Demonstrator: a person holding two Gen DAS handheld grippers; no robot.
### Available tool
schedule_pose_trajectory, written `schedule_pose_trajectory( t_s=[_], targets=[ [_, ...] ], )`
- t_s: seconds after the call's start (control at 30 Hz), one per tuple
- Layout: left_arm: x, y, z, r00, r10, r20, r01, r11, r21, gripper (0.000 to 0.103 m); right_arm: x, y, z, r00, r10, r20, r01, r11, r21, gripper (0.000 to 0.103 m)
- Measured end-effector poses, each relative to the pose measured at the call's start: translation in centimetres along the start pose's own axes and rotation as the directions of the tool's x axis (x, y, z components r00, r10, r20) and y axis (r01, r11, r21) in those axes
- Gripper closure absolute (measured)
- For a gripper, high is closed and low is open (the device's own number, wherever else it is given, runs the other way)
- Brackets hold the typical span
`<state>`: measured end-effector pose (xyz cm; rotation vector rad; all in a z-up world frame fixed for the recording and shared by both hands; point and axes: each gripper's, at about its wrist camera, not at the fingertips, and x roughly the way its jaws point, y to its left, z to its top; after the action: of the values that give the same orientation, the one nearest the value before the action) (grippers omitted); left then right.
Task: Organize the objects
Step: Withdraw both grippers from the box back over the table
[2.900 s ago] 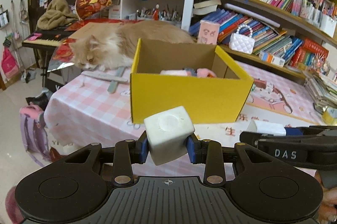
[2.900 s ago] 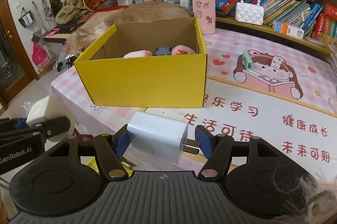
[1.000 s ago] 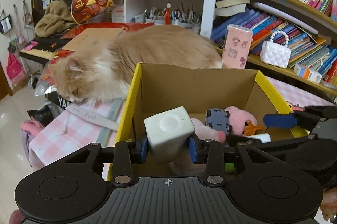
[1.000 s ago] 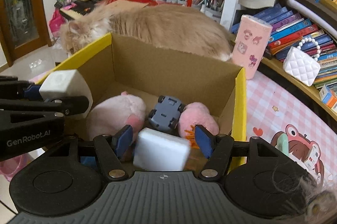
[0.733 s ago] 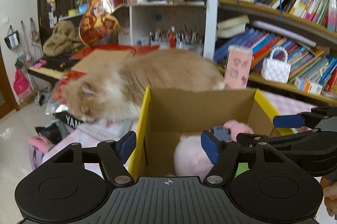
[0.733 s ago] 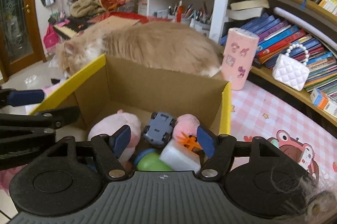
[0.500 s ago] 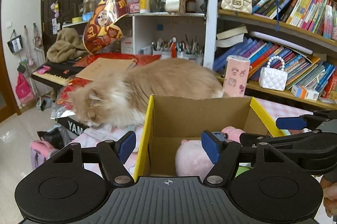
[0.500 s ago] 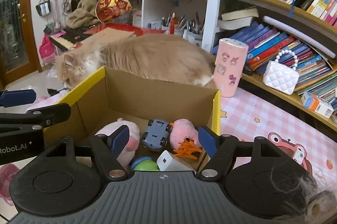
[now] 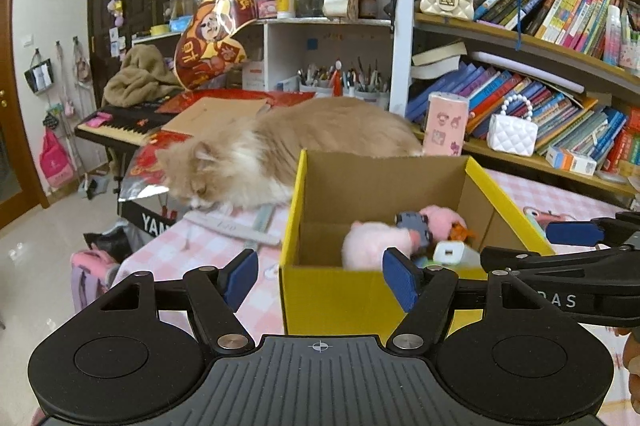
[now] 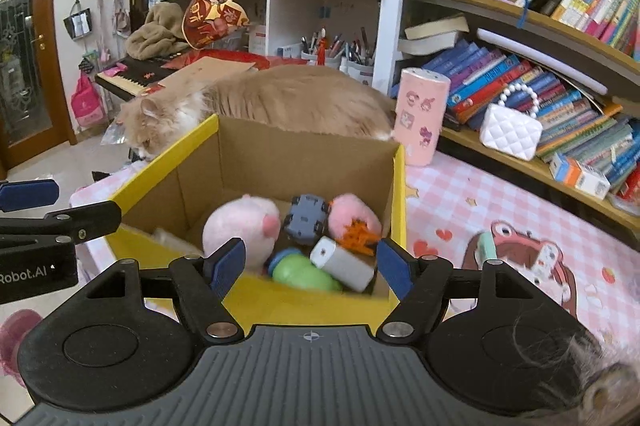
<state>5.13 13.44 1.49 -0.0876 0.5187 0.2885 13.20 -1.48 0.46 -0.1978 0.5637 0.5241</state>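
A yellow cardboard box (image 9: 340,298) (image 10: 396,186) stands on the pink checked table. Inside lie a pink plush toy (image 10: 240,226), a grey toy car (image 10: 306,216), a second pink plush (image 10: 354,216), a green ball (image 10: 302,274) and a white charger block (image 10: 344,264), which also shows in the left wrist view (image 9: 450,251). My left gripper (image 9: 320,276) is open and empty, just in front of the box's left front corner. My right gripper (image 10: 308,264) is open and empty above the box's near wall. The white cube is not clearly visible.
An orange cat (image 9: 280,150) (image 10: 280,102) lies on the table behind the box. A pink cylinder (image 10: 420,116) stands at the box's far right. Bookshelves (image 10: 540,74) with white handbags run along the right. A keyboard piano (image 9: 116,126) stands beyond the table's left edge.
Both grippers carried their white objects over the box, opened and dropped them in. Since then both have pulled back and up, staying open and empty.
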Motion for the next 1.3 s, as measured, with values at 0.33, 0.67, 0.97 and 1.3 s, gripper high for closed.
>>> schedule_pose_trajectory(
  t_s=[0.33,0.67,0.97,1.3],
  targets=[
    [-3.0,0.2,-2.8,0.999,-0.011,-0.052,0.012,1.0,0.008,0.032,-3.4,0.9,-4.0,0.999,-0.018,-0.042,0.02,0.999,0.042,0.032],
    [-4.8,-0.3,-5.4,0.994,-0.043,-0.103,0.048,0.998,0.049,0.032,-5.8,1.4,-7.1,0.996,-0.041,-0.075,0.047,0.996,0.081,0.032],
    [-5.4,-2.0,-6.6,0.986,-0.101,-0.131,0.112,0.991,0.076,0.032,-7.8,0.2,-9.2,0.99,-0.104,-0.101,0.114,0.989,0.099,0.032],
    [-4.5,-6.5,-6.6,0.96,-0.223,-0.171,0.251,0.955,0.161,0.032,-9.7,-3.3,-10.8,0.969,-0.214,-0.126,0.234,0.955,0.184,0.031]
  ],
)
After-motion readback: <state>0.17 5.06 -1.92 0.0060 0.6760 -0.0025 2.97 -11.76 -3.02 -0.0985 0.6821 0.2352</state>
